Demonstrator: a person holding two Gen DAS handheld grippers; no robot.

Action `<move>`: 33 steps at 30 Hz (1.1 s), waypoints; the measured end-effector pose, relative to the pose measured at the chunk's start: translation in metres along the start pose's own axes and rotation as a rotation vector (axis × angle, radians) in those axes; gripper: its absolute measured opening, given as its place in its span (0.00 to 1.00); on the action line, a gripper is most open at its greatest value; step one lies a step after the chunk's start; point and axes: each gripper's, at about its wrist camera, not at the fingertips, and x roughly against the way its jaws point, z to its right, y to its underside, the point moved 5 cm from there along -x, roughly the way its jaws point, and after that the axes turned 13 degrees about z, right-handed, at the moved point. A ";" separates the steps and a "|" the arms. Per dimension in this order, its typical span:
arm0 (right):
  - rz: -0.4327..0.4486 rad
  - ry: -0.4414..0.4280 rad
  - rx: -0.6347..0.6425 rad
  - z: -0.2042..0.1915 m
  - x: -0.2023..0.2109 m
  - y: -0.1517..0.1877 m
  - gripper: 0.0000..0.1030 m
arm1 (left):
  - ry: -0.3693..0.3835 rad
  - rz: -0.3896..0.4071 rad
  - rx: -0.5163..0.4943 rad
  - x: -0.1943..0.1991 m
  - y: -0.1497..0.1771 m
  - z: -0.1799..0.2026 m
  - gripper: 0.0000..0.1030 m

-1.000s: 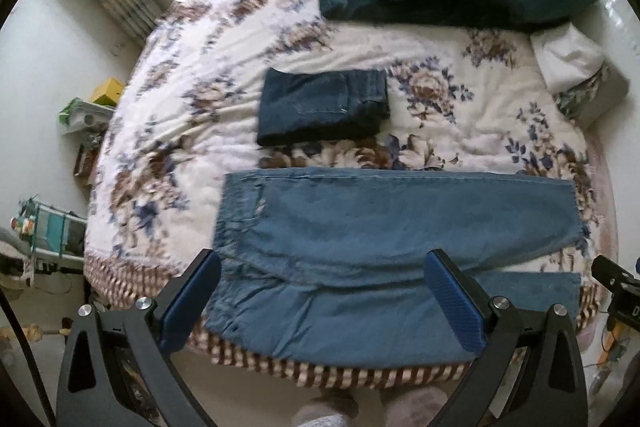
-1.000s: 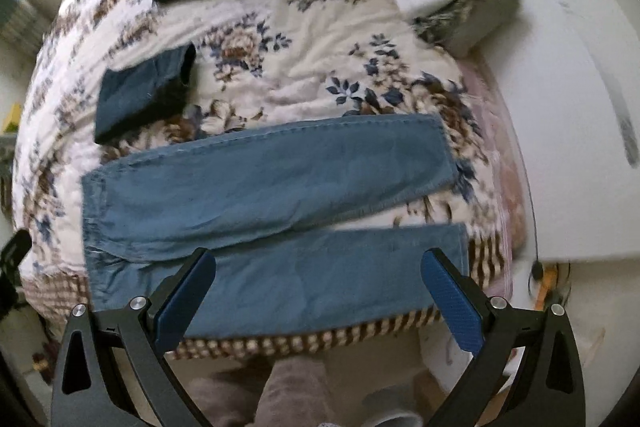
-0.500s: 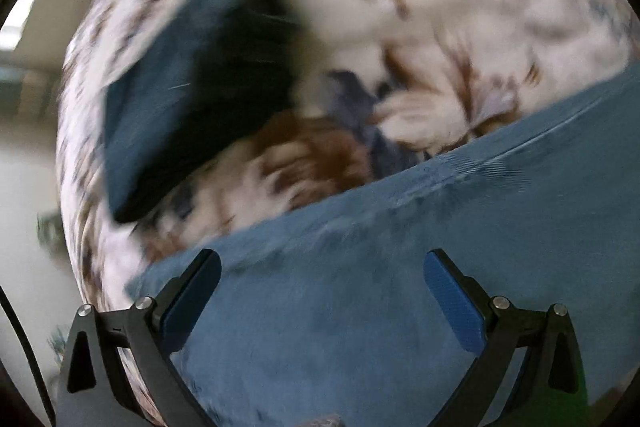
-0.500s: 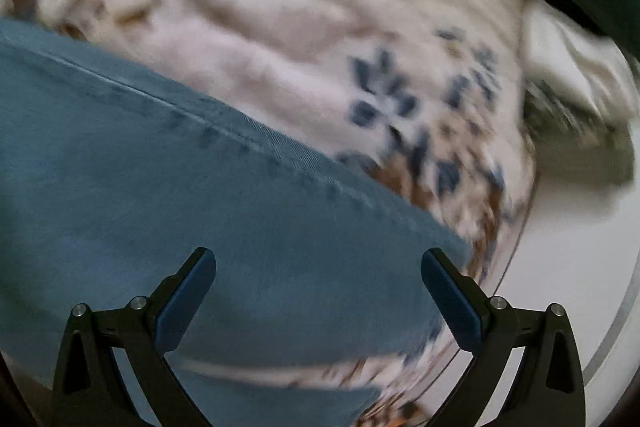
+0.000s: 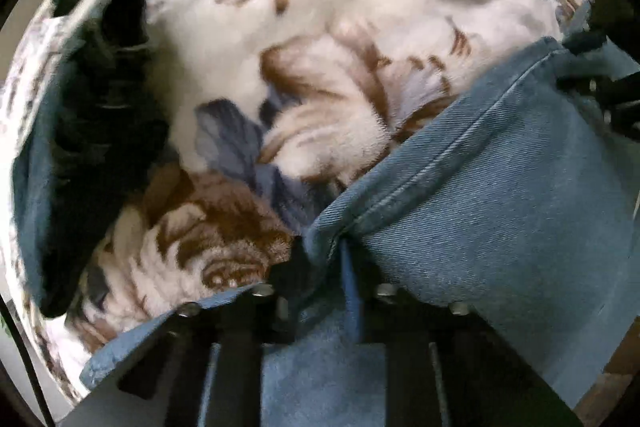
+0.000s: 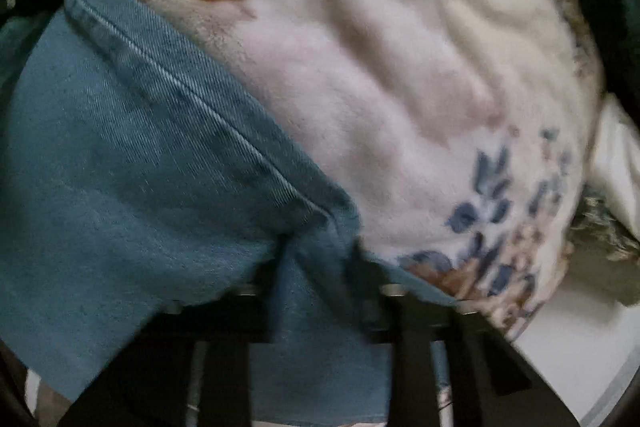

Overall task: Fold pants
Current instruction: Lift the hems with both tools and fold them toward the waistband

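Denim is pinched in both tools: the left gripper (image 5: 320, 259) and right gripper (image 6: 320, 255) each clamp the seamed far edge of the pants (image 5: 500, 195) on the bed (image 5: 340, 67). Likely next: lift that leg together toward the bed's near edge.

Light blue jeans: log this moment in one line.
left gripper shut on light blue jeans | right gripper shut on same | floral blanket beneath

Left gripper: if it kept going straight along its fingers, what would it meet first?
The left gripper, shut on the light blue jeans, points at the floral blanket. Past the pinched edge, it would likely meet the blanket first; depth is unclear.
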 end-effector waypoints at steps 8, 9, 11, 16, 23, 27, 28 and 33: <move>0.139 0.041 -0.254 0.020 0.071 0.031 0.10 | -0.056 0.110 0.224 0.092 0.029 -0.001 0.05; 0.158 0.050 -0.287 0.017 0.085 0.041 0.10 | -0.062 0.115 0.252 0.102 0.038 0.007 0.05; 0.177 0.063 -0.332 0.007 0.107 0.051 0.10 | -0.086 0.134 0.311 0.125 0.061 0.028 0.05; 0.182 0.049 -0.449 -0.049 0.151 0.119 0.10 | -0.045 0.100 0.550 0.136 0.125 0.088 0.05; 0.069 0.024 -0.503 -0.136 0.135 0.206 0.10 | -0.004 -0.060 0.685 0.108 0.222 0.163 0.05; 0.014 0.019 -0.479 -0.176 0.107 0.230 0.10 | 0.001 -0.116 0.713 0.076 0.250 0.173 0.05; 0.009 0.017 -0.481 -0.181 0.101 0.233 0.10 | 0.000 -0.119 0.712 0.073 0.253 0.173 0.05; -0.027 -0.051 -0.527 -0.184 0.094 0.236 0.17 | -0.014 -0.125 0.738 0.077 0.252 0.168 0.18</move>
